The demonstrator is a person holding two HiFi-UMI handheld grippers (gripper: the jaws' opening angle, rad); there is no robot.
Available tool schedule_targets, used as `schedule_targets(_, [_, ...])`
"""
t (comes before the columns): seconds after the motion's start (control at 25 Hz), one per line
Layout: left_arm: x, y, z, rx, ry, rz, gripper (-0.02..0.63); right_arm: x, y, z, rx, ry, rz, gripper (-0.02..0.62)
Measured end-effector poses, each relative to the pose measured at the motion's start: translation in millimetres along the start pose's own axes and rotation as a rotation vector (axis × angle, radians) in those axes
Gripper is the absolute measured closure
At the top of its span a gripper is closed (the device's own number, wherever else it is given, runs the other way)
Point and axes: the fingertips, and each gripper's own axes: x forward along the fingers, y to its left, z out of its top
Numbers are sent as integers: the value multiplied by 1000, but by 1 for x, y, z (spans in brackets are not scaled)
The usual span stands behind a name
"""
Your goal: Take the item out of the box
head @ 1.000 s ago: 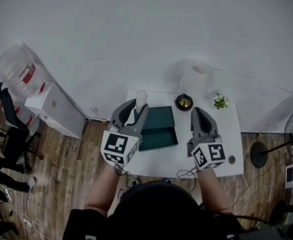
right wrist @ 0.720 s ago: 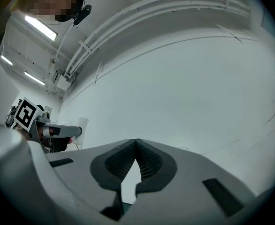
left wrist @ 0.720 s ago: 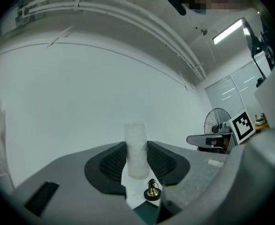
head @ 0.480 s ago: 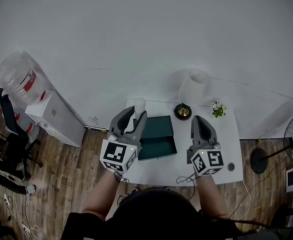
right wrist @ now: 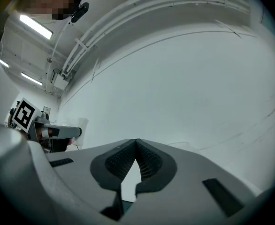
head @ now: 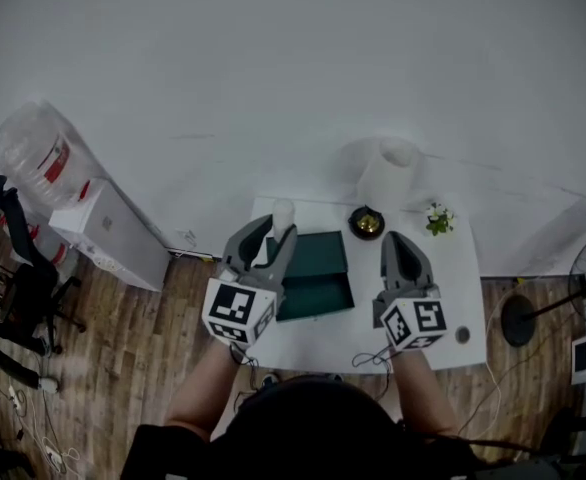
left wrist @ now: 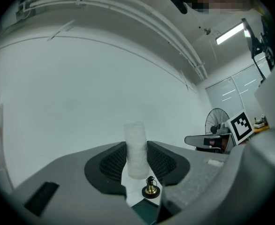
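In the left claw (left wrist: 136, 145) sits the white roll (left wrist: 135, 134), clamped; right claw (right wrist: 136, 142) closed, empty.

Left fingers (left wrist: 110, 164) matt plastic, ribbed inside; roll (left wrist: 136, 149) between them rough, foam-like; bell (left wrist: 150, 189) beyond them glossy brass; worktop (head: 345, 320) below smooth, matt.

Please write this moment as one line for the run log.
left gripper: shut on white cylinder | right gripper: shut, empty | green box: open on white table
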Motion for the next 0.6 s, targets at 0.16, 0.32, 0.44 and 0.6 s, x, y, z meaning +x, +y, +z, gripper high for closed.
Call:
schedule_targets(0.16, [2,2,-3,-7,9,4,469,4,3,0,-8,-3,16,591])
schedule_targets(0.32, [5,3,-7,-8,16,9,469,7,3,-1,-6,-4,31,592])
schedule_targets(0.44, [8,6,-10,-12,22,14,469,10,2,-1,-8,-6,34,592])
schedule_targets(0.6, [8,9,-14,-18,23,25,469,12,0,-8,-9,2,39,592])
